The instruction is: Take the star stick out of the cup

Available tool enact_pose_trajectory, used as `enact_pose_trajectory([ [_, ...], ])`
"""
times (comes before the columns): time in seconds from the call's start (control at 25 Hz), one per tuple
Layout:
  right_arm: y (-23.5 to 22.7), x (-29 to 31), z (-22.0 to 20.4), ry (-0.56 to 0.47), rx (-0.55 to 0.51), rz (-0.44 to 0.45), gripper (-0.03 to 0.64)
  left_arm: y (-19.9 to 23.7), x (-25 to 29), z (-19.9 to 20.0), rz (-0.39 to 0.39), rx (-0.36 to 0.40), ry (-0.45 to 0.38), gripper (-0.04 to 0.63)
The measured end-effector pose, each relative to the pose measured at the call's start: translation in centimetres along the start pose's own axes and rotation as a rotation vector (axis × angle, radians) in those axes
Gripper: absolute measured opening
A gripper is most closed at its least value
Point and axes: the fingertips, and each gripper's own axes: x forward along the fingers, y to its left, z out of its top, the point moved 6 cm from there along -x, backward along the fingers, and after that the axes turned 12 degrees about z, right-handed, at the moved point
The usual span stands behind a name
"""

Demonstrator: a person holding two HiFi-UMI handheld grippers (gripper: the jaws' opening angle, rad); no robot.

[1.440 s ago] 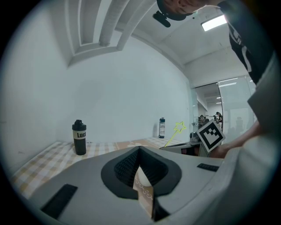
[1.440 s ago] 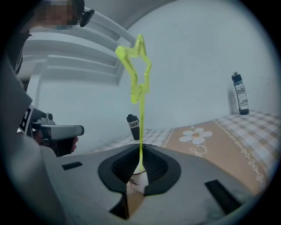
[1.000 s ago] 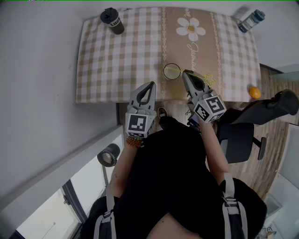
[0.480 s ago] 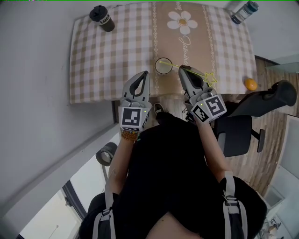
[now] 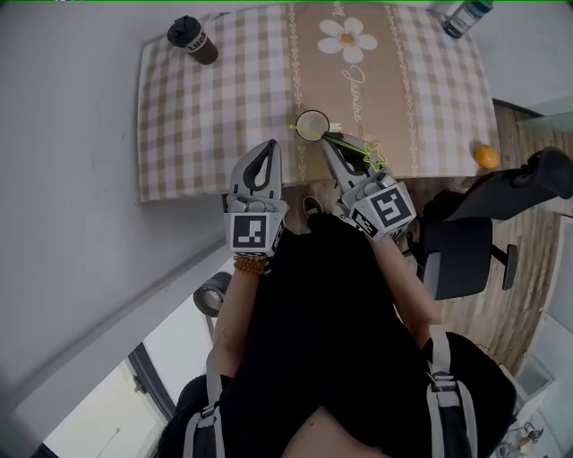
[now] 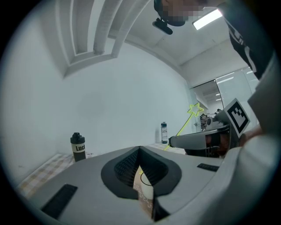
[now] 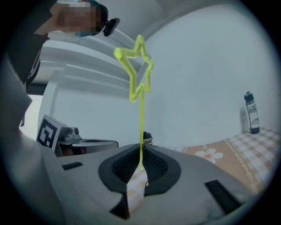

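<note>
A small pale cup [image 5: 312, 126] stands near the front edge of the checked tablecloth [image 5: 224, 98]. My right gripper [image 5: 329, 145] is shut on the thin yellow-green star stick [image 5: 373, 156], just right of the cup. The stick's star end points back toward me, and its thin end reaches across the cup's rim. In the right gripper view the star stick [image 7: 135, 70] rises straight up from the closed jaws of the right gripper [image 7: 141, 149]. My left gripper [image 5: 266, 148] is shut and holds nothing, left of the cup. Through the left gripper [image 6: 139, 152] I glimpse the cup's rim [image 6: 147, 178].
A black bottle [image 5: 191, 40] stands at the table's far left corner. At the far right corner is a clear bottle [image 5: 466, 16]. An orange [image 5: 487, 156] lies near the right edge. A black office chair [image 5: 483, 233] is to the right of the person.
My right gripper has swung left toward the cup with the star stick, so the star sits closer to the cup. The left gripper has hardly moved.
</note>
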Motion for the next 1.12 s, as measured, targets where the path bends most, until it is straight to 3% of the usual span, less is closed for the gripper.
enact_pose_trajectory([
  [0.32,-0.5,0.1,-1.1,0.039,-0.006,-0.04,0.018,0.6,0.3,0.3,-0.026,0.001,-0.014,0.002],
  [0.64,-1.2,-0.6,-0.2,0.009,0.03,-0.101,0.018,0.2,2.2,0.3,-0.074,-0.005,-0.042,0.002],
  [1.12,-1.8,-0.7,-0.9,0.061,-0.014,-0.11,0.017,-1.4,2.4,-0.2,-0.104,-0.017,-0.04,0.002],
])
